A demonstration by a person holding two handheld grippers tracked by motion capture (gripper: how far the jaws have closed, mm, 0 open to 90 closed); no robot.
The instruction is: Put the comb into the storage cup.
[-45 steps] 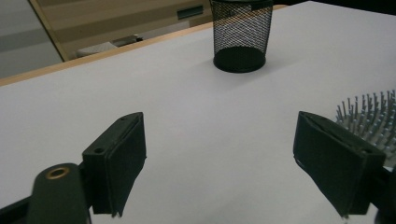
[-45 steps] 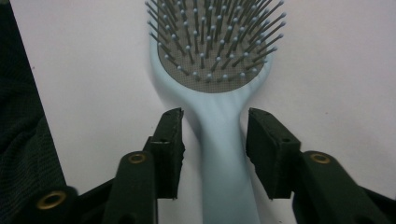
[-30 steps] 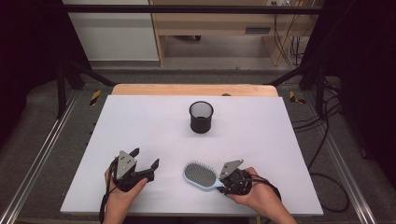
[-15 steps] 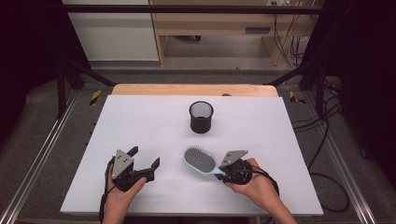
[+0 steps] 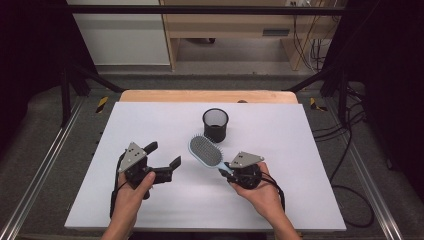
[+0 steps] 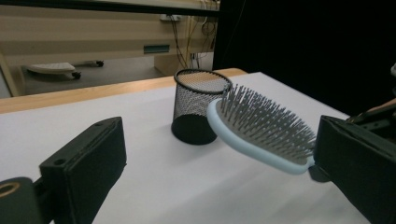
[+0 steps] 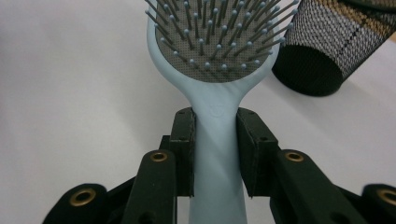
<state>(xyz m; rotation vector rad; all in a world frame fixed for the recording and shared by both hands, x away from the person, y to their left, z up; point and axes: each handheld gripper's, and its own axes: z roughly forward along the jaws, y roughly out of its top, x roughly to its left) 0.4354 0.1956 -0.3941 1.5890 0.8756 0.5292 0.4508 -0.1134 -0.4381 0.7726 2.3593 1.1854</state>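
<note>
A white table (image 5: 150, 210) sits in a dim lab, with a wooden strip along its far edge and dark floor around it. Near the middle of the far half stands a black mesh cup (image 5: 215, 124), upright and open at the top. My right gripper (image 5: 235, 171) is clamped on the handle of the pale blue brush (image 5: 206, 152): in the right gripper view the pads (image 7: 185, 154) press the handle from both sides just below the head, and the bristles face up. The brush head is off the table and sits just near-left of the cup, close to its wall.

My left gripper (image 5: 164, 161) is to the left, well apart from the brush. Its jaws have just been opening and now stand wide with nothing between them; in its own view the cup (image 6: 198, 105) and brush (image 6: 261, 128) lie ahead, past the jaws.

I judge the step in hand to be standing the brush in the cup. To do it well I should keep the squeeze firm, since the hold is high on the handle and the head is the heavy end. Which end goes in I can't settle yet; handle-down would need a regrip, perhaps passing the head to the left jaws. The cup looks light, so any nudge against its rim could tip it; I should come in from above, not from the side.
</note>
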